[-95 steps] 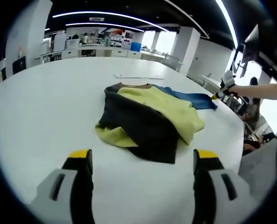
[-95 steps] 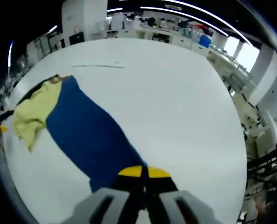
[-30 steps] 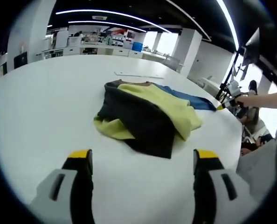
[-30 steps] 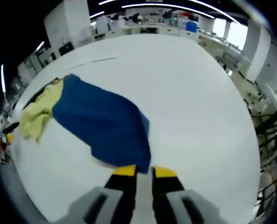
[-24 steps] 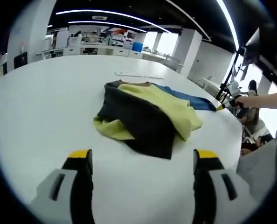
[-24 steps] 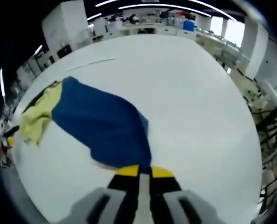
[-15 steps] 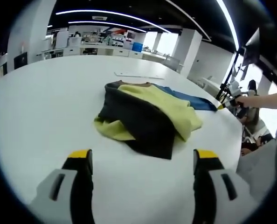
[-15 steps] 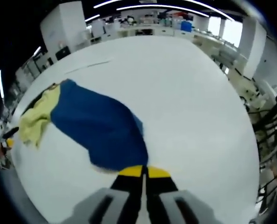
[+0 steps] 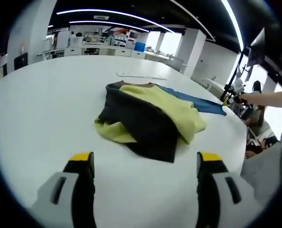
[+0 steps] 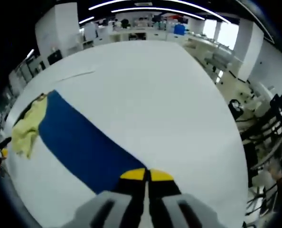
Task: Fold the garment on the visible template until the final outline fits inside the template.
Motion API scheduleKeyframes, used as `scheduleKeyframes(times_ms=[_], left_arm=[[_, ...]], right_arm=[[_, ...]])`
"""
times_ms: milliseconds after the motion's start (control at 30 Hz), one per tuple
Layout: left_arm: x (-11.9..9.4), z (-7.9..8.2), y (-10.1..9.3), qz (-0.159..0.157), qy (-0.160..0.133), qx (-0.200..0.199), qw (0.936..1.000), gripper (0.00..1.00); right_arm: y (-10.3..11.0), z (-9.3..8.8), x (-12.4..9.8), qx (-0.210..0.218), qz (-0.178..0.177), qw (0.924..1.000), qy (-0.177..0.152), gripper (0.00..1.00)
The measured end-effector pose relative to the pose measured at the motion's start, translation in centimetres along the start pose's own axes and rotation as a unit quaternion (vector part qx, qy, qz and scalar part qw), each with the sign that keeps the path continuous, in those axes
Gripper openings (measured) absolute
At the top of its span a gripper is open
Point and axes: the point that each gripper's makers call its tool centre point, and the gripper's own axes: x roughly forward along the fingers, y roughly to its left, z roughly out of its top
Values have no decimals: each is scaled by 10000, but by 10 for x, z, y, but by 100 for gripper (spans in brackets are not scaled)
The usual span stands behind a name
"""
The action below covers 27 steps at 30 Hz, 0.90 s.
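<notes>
Spreading wide across both views, the white worktop (image 9: 36,118) is seen carrying the garment (image 9: 150,116), which lies bunched near its middle, a dark panel heaped over yellow-green cloth. From that heap a long blue section (image 10: 79,149) is drawn out taut toward the worktop's edge. Its far corner is pinched by the right gripper (image 10: 146,175), whose yellow-tipped jaws are pressed together on the blue fabric; in the left gripper view that same gripper (image 9: 235,90) is picked out at the right, held in a person's hand just beyond the blue corner. The left gripper (image 9: 145,164) is held back, short of the heap, jaws set wide apart with nothing between them. A thin pale strip (image 9: 141,76) is noted on the worktop beyond the garment; whether it belongs to the template cannot be told, and no template outline can be made out.

Progress is judged early. One section is being stretched flat, nothing more. The dark and yellow panels are left crumpled, no clean fold is seen, and the whole job of smoothing, folding and fitting inside the outline is left to be done.
</notes>
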Motion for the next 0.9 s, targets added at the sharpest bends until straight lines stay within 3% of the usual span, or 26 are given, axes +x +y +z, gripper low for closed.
scheduleKeyframes(times_ms=[400, 600, 733, 900], left_arm=[[-3, -2, 1, 31, 0, -22, 10000, 86], [-3, -1, 0, 18, -25, -29, 10000, 86], [-4, -1, -5, -25, -47, -13, 10000, 85], [-4, 1, -8, -65, -81, -20, 9999, 84]], right_arm=[[3, -3, 3, -6, -21, 10000, 39, 0], [7, 4, -4, 58, 101, 9998, -147, 9], [14, 12, -7, -29, 239, 9990, -369, 25], [35, 26, -13, -504, 668, 9937, -751, 48]])
